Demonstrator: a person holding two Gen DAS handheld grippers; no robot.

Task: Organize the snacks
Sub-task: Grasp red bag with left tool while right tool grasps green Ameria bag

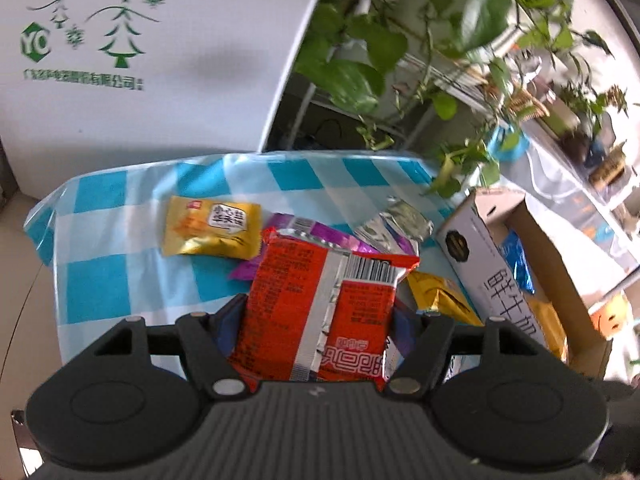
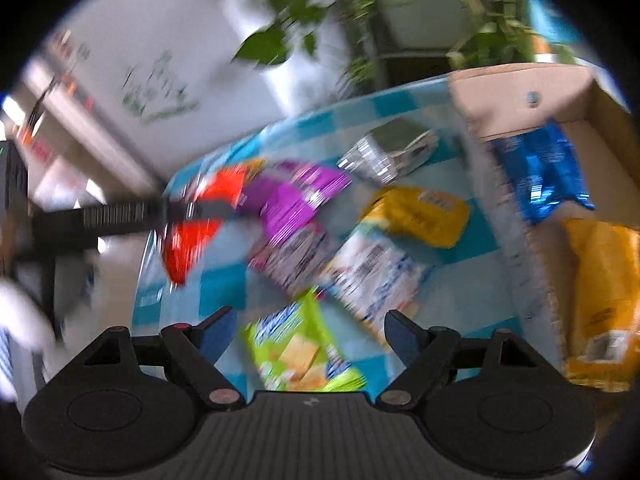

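Observation:
My left gripper [image 1: 320, 308] is shut on a red snack packet [image 1: 304, 292], held up above the checked tablecloth [image 1: 104, 264]. Behind it on the cloth lie a yellow packet [image 1: 212, 226], a purple packet [image 1: 320, 232] and a silver packet [image 1: 396, 220]. The right wrist view is blurred. There my right gripper [image 2: 309, 318] stands open just above a green packet [image 2: 300, 356], not touching it. A white-and-blue packet [image 2: 376, 272] and another yellow packet [image 2: 416, 216] lie beyond it. The red packet [image 2: 188, 248] hangs at the left in the other gripper.
An open cardboard box [image 1: 560, 264] stands at the table's right side with a blue packet [image 2: 540, 172] and a big yellow bag [image 2: 604, 300] inside. A white carton with green print [image 1: 140, 60] and leafy plants [image 1: 420, 40] stand behind the table.

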